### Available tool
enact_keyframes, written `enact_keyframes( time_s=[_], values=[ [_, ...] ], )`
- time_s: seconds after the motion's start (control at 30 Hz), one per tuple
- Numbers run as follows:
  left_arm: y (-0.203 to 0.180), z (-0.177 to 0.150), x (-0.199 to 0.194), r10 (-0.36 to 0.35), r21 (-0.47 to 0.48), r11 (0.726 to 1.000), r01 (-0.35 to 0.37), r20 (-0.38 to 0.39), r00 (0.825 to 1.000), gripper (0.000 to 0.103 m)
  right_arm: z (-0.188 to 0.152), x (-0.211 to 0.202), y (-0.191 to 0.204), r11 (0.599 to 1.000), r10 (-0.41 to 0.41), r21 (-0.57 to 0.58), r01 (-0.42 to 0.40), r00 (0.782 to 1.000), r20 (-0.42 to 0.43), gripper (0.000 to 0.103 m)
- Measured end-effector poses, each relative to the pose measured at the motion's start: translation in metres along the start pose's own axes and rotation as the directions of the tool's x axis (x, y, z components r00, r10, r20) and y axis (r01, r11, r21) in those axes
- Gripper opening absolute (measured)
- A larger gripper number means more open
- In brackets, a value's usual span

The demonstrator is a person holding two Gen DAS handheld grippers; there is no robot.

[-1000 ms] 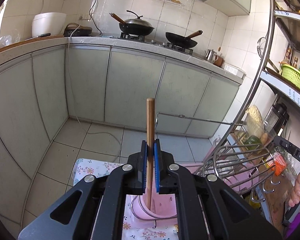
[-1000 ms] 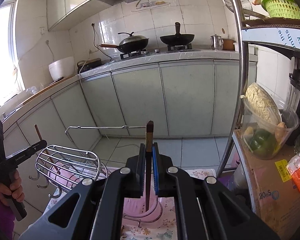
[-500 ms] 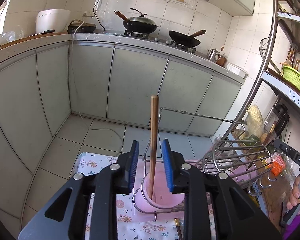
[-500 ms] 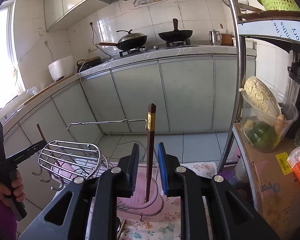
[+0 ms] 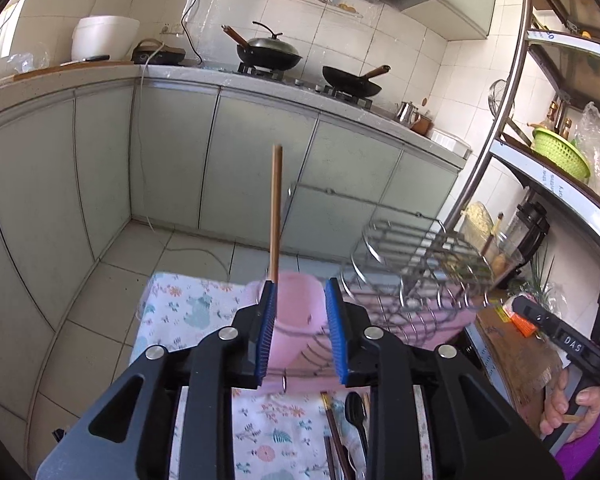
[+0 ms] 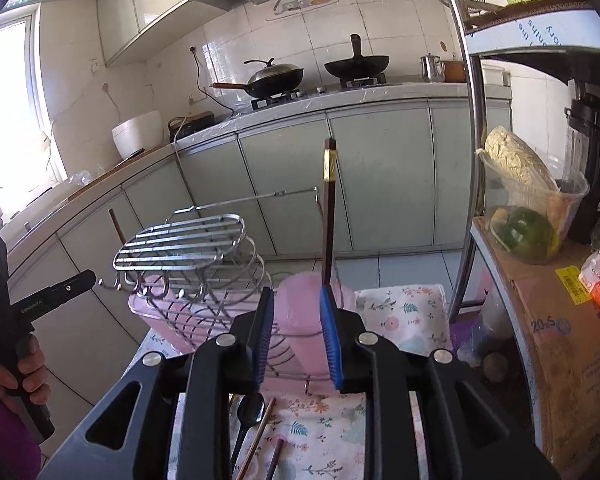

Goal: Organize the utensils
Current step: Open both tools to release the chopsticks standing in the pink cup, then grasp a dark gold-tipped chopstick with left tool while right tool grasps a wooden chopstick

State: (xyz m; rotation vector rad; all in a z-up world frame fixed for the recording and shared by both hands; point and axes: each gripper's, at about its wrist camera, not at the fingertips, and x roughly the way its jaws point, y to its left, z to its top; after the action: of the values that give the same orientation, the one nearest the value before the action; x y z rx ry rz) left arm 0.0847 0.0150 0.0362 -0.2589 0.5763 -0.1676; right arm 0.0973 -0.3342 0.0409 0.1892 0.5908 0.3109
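Note:
A light wooden chopstick (image 5: 276, 216) stands upright in a pink cup (image 5: 300, 316) at the left end of a wire rack (image 5: 416, 264). My left gripper (image 5: 300, 292) is open just short of that cup, pads clear of the stick. In the right wrist view a dark chopstick with a gold band (image 6: 330, 208) stands in another pink cup (image 6: 304, 320) at the rack's (image 6: 188, 248) right end. My right gripper (image 6: 296, 300) is open, its jaws still opening, and neither pad presses the stick, which rises just past the right fingertip.
A black spoon (image 6: 248, 408) and loose chopsticks (image 6: 260, 436) lie on the floral cloth (image 5: 188, 312) under the grippers. A metal shelf post (image 6: 470, 160) and a cardboard box (image 6: 548, 340) with a vegetable tub stand at the right. Kitchen cabinets lie beyond.
Both grippers opened and let go of their chopsticks, then drew back from the cups. The two chopsticks stayed standing in the pink cups.

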Motion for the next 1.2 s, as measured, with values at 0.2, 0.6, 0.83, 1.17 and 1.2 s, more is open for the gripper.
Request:
enact_keyframes(
  time_s=[0.2,0.6,0.83,1.17,1.2],
  values=[
    [-0.008,-0.036,0.012,-0.034,0.006,0.999,0.035,-0.103,0.994,0.025,-0.037,0.015,-0.001,0.998,0.046,0.055,-0.041,0.995,-0.094,0.023],
    [-0.012,-0.104,0.074,-0.113,-0.076,0.993,0.09,-0.38,0.918,0.025,-0.092,0.054,-0.007,0.985,0.116,0.154,-0.078,0.959,-0.259,0.023],
    [-0.019,-0.113,0.109,-0.114,-0.087,0.993,0.082,-0.474,0.873,0.025,-0.11,0.069,-0.014,0.974,0.158,0.206,-0.094,0.935,-0.317,0.022],
    [-0.032,-0.124,0.162,-0.06,-0.085,0.996,0.014,-0.576,0.815,0.012,-0.119,0.08,-0.022,0.963,0.196,0.246,-0.11,0.912,-0.36,0.02],
    [-0.033,-0.125,0.165,-0.049,-0.077,0.997,0.005,-0.578,0.814,0.012,-0.119,0.08,-0.023,0.962,0.199,0.249,-0.111,0.911,-0.36,0.02]
  ],
)
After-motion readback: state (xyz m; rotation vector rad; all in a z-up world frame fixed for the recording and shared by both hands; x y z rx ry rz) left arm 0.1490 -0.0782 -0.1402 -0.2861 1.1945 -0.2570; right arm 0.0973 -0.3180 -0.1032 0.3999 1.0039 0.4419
